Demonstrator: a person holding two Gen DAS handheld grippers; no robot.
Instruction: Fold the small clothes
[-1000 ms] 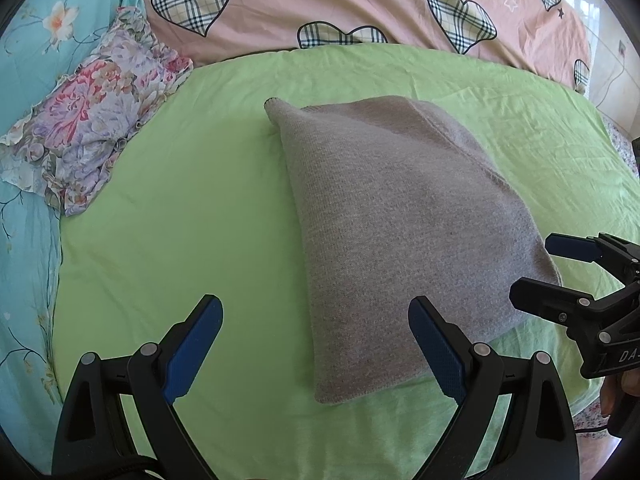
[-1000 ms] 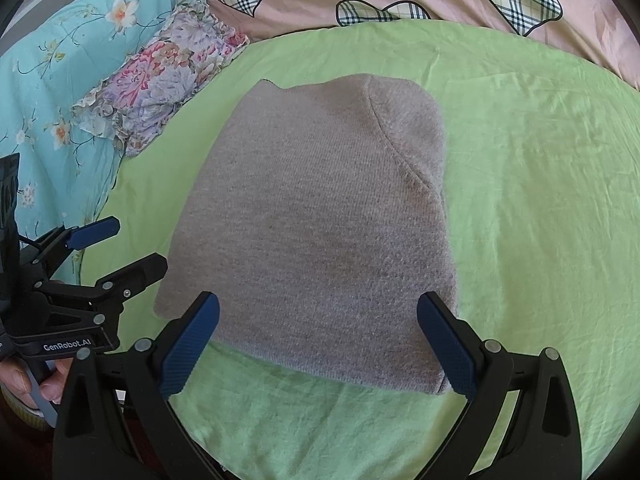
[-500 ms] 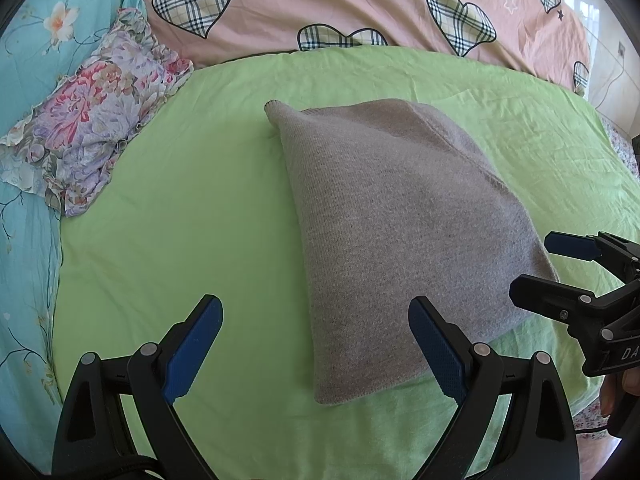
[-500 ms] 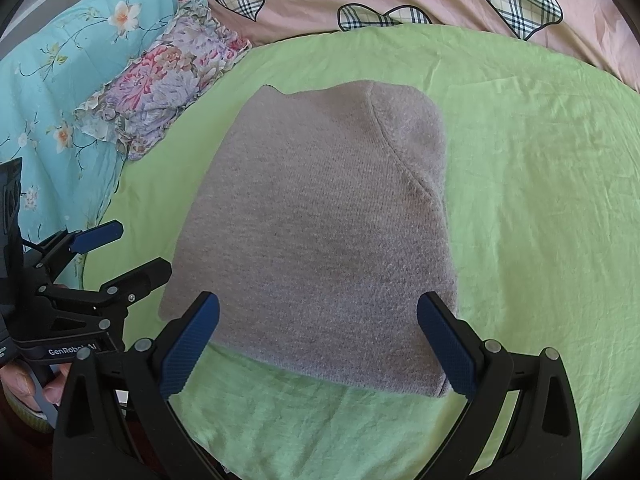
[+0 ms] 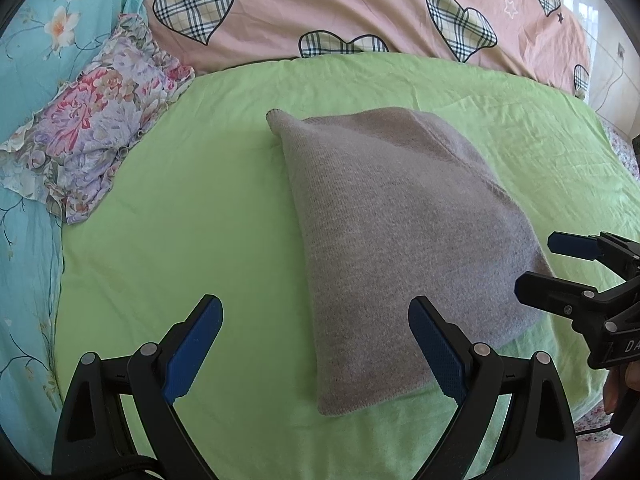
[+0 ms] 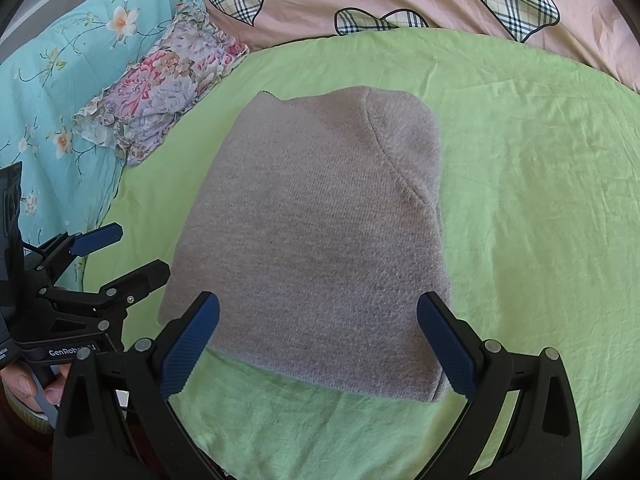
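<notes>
A folded grey knit garment [image 5: 400,240] lies flat on the green sheet [image 5: 180,220]; it also shows in the right wrist view [image 6: 320,232]. My left gripper [image 5: 316,344] is open and empty, above the garment's near left corner. It also shows in the right wrist view [image 6: 116,252], at the garment's left edge. My right gripper [image 6: 318,344] is open and empty over the garment's near edge. It also shows in the left wrist view [image 5: 552,264], by the garment's right corner. Neither touches the cloth.
A folded floral cloth [image 5: 92,140] lies at the left on a turquoise flowered cover [image 5: 28,60]. A pink cover with plaid hearts [image 5: 360,8] lies behind the green sheet. The sheet's near edge drops off at lower right.
Both grippers have drawn back slightly from the garment; the garment itself has not moved and both stay open.
</notes>
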